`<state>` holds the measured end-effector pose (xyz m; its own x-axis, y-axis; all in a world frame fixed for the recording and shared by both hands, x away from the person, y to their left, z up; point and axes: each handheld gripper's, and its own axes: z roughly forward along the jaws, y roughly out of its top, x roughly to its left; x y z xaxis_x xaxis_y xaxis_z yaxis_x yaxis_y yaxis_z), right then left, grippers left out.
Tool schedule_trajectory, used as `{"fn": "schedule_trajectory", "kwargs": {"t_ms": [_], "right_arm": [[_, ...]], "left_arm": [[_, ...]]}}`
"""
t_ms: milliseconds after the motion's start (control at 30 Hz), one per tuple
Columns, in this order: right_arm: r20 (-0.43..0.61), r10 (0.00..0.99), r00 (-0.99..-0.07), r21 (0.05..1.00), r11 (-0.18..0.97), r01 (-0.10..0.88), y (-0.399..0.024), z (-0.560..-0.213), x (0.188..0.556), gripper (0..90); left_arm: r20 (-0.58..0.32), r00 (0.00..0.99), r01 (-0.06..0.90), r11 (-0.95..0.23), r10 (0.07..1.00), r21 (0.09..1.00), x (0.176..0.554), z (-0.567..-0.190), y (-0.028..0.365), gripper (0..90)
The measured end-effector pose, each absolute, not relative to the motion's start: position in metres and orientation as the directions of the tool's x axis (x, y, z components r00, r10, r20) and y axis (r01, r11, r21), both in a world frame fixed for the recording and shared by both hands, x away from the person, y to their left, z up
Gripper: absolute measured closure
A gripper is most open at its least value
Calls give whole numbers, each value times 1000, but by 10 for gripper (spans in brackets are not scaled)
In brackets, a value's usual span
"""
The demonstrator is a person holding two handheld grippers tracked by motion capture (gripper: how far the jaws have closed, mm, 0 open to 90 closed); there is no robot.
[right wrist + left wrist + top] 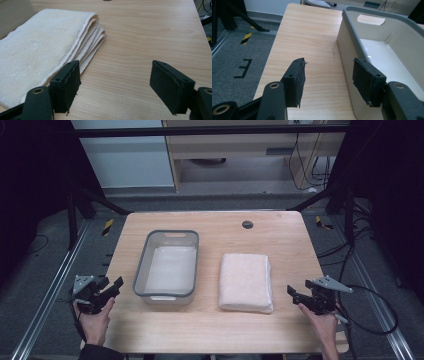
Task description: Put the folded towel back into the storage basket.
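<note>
the left gripper waits at the left edge of the table, its jaws apart with nothing between them. just ahead of it and to its right stands the grey plastic bin, empty; in the left gripper view one pad is already close beside the near wall of the bin.

the right gripper waits at the right edge, jaws wide apart and also empty. the folded cream towel lies flat on the table just to its left, with the layered edge facing the gripper.

i judge the work to be putting the towel into the bin. what could go wrong: if the gripper pinches only the top layers at the edge, the fold can open and the towel will hang loose. the light bin may also slide if the left gripper pushes its wall.

i see no brand or label on towel or bin. on the floor left of the table there is a black tape mark like a letter "e".
</note>
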<state>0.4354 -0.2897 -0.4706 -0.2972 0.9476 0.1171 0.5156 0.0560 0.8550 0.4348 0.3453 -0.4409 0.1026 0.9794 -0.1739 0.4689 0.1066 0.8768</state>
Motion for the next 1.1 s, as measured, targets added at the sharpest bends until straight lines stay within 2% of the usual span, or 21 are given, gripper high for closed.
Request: {"fn": "schedule_trajectory", "kwargs": {"t_ms": [567, 767, 1100], "right_arm": [[114, 939, -323, 866, 65, 495, -285, -466, 435, 265], [128, 933, -337, 858, 66, 509, -283, -463, 436, 280], [112, 928, -356, 875, 79, 479, -281, -451, 438, 296]], "left_arm": [[-159, 207, 425, 58, 965, 903, 427, -419, 316, 411], [-150, 241, 408, 40, 959, 912, 425, -412, 306, 425], [-131, 276, 391, 13, 952, 920, 425, -405, 292, 436]]}}
